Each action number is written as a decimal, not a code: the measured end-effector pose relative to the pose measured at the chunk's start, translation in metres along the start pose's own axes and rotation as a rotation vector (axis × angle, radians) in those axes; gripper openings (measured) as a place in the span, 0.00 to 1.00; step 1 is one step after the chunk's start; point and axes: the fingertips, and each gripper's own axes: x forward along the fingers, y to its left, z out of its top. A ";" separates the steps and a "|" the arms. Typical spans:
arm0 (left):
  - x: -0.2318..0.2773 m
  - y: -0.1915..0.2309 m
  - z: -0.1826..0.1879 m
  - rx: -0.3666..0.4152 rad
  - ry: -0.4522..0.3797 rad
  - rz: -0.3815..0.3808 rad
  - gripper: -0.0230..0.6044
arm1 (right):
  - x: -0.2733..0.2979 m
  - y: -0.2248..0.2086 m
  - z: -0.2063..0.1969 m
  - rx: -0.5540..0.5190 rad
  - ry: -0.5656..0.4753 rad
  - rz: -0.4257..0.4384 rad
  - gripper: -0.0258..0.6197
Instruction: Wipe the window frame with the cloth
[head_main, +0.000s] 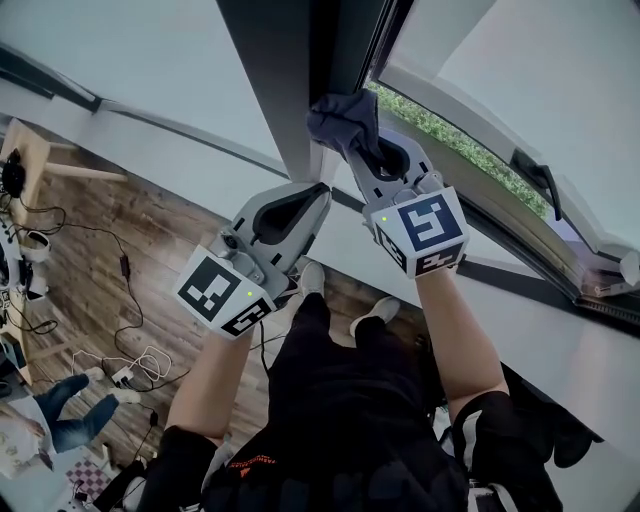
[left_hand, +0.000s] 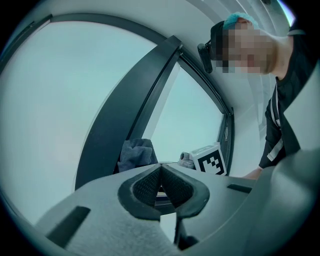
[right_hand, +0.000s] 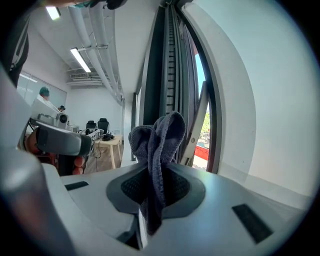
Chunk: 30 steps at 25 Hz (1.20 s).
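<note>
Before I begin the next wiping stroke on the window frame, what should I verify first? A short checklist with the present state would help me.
1. Cloth clamped in right gripper: ok.
2. Enough cloth sticking out past the jaws: ok.
3. Cloth pressed against window frame: cannot tell.
4. Left gripper shut, empty, apart from the cloth: ok.
5. Window handle away from both grippers: ok.

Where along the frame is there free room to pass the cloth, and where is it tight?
Free: the dark upright above the cloth, and the pale surface to its left. Tight: below the cloth, where the shut left gripper sits close beside the right gripper that holds it.
</note>
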 end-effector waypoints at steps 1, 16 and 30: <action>0.000 0.001 -0.002 -0.003 0.002 0.001 0.07 | 0.001 0.000 -0.006 0.008 0.008 -0.001 0.11; -0.002 0.014 -0.030 -0.044 0.032 0.017 0.07 | 0.020 0.006 -0.070 0.084 0.104 0.006 0.11; -0.009 0.023 -0.046 -0.075 0.053 0.017 0.07 | 0.033 0.017 -0.103 0.127 0.159 0.011 0.11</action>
